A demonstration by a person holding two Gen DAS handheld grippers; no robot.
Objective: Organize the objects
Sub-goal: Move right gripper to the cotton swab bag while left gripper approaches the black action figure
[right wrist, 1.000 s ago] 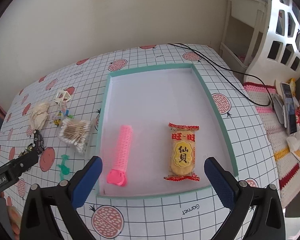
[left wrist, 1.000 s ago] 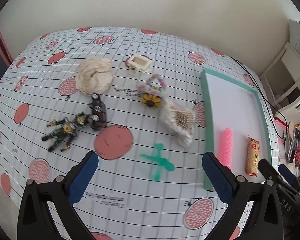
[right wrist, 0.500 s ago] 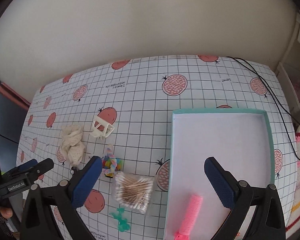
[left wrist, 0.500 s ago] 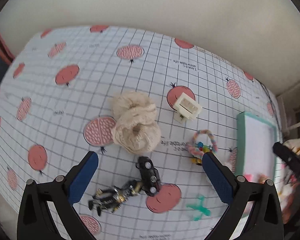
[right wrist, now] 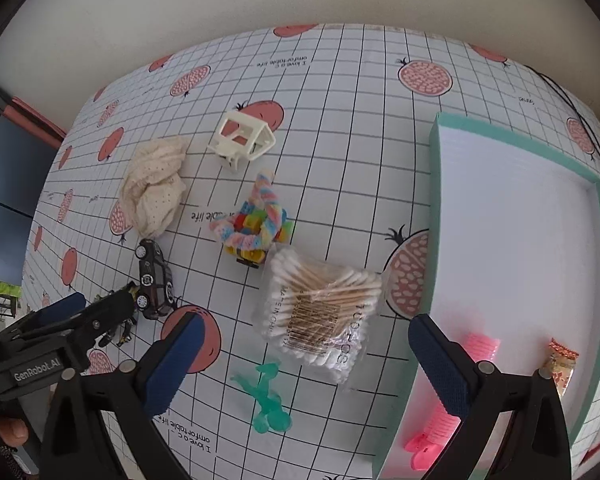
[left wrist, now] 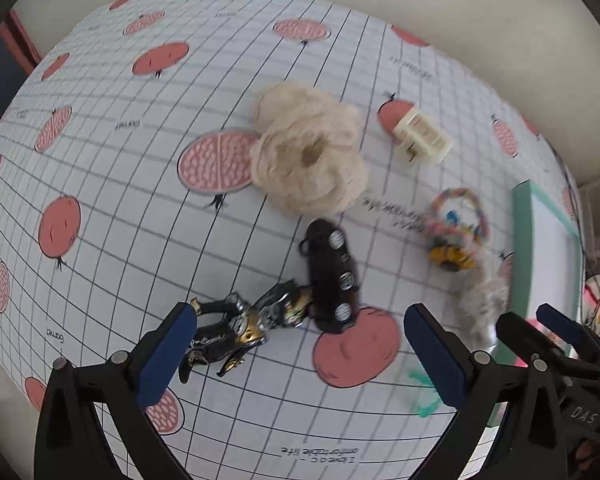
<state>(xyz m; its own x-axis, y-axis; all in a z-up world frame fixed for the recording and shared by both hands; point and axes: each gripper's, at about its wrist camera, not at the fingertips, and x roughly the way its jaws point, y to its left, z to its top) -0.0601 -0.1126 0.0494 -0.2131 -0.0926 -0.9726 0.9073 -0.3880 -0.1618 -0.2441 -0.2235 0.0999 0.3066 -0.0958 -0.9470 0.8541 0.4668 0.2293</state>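
Note:
My left gripper (left wrist: 300, 350) is open and empty, hovering over a black-and-gold action figure (left wrist: 240, 330) and a black toy car (left wrist: 332, 278). A cream cloth (left wrist: 310, 162), a white plastic frame (left wrist: 420, 140) and a pastel rope toy (left wrist: 458, 226) lie beyond. My right gripper (right wrist: 304, 358) is open and empty above a pack of cotton swabs (right wrist: 318, 314) and a green plastic piece (right wrist: 266, 398). The teal-rimmed tray (right wrist: 434, 216) at right holds a pink hair roller (right wrist: 452, 408) and a snack packet (right wrist: 562, 368).
Everything lies on a white grid tablecloth with pomegranate prints (right wrist: 340, 92). A wall runs along the table's far side. A black cable (right wrist: 580, 120) trails past the tray's far corner. The left gripper shows at the lower left of the right wrist view (right wrist: 60, 320).
Both grippers have swung left, away from the tray. The left one has moved in close over the figure and car. The right one now hovers over the cotton swabs. Both stay open.

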